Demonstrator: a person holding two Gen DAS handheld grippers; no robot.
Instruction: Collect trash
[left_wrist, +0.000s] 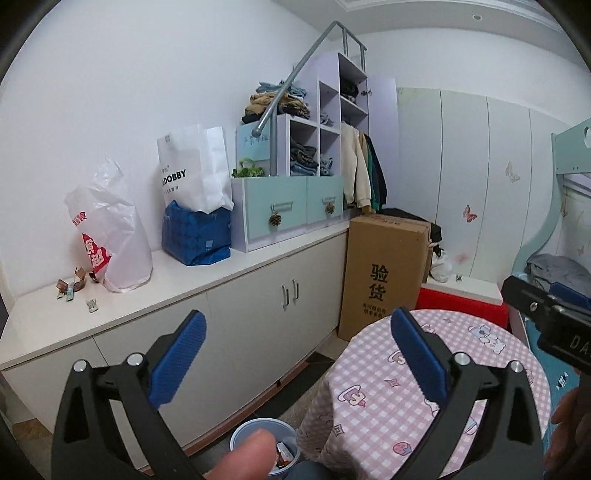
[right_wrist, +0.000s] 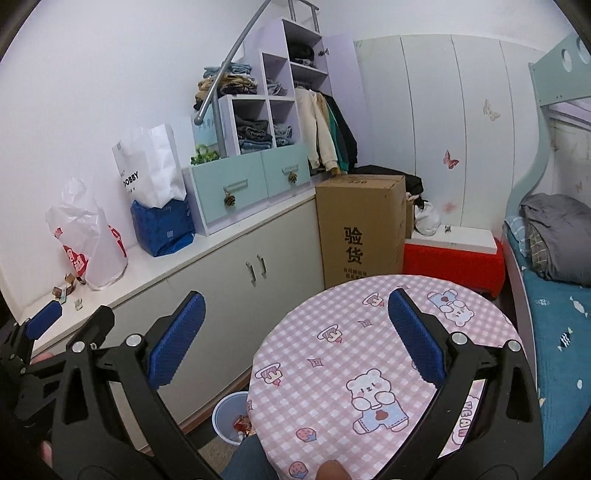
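A long white counter (left_wrist: 229, 273) runs along the left wall over cabinet doors (right_wrist: 236, 280). On it stand a plastic bag (left_wrist: 110, 236), a blue package (left_wrist: 195, 236) with a white paper bag (left_wrist: 192, 170) on top, and a shelf unit (left_wrist: 295, 177) with teal drawers. Scraps of trash (left_wrist: 74, 286) lie on the counter's near end, just beside the plastic bag and close to the front edge.

A round table (right_wrist: 369, 332) with a pink checked cloth stands near the counter. Its top is bare. A cardboard box (right_wrist: 362, 229) stands behind it, and a bed (right_wrist: 561, 317) lies to the right. A narrow floor strip separates table and cabinets. There a small bin (right_wrist: 229, 417) sits beside the table edge, with wrappers inside.

The left gripper (left_wrist: 295, 358) is spread wide with nothing between its blue pads. The right gripper (right_wrist: 295, 339) is likewise spread wide and empty.

The left wrist view shows the trash larger, with a thumb (left_wrist: 247, 458) in front of the bin. The right wrist view shows the whole tabletop and more of the bed.
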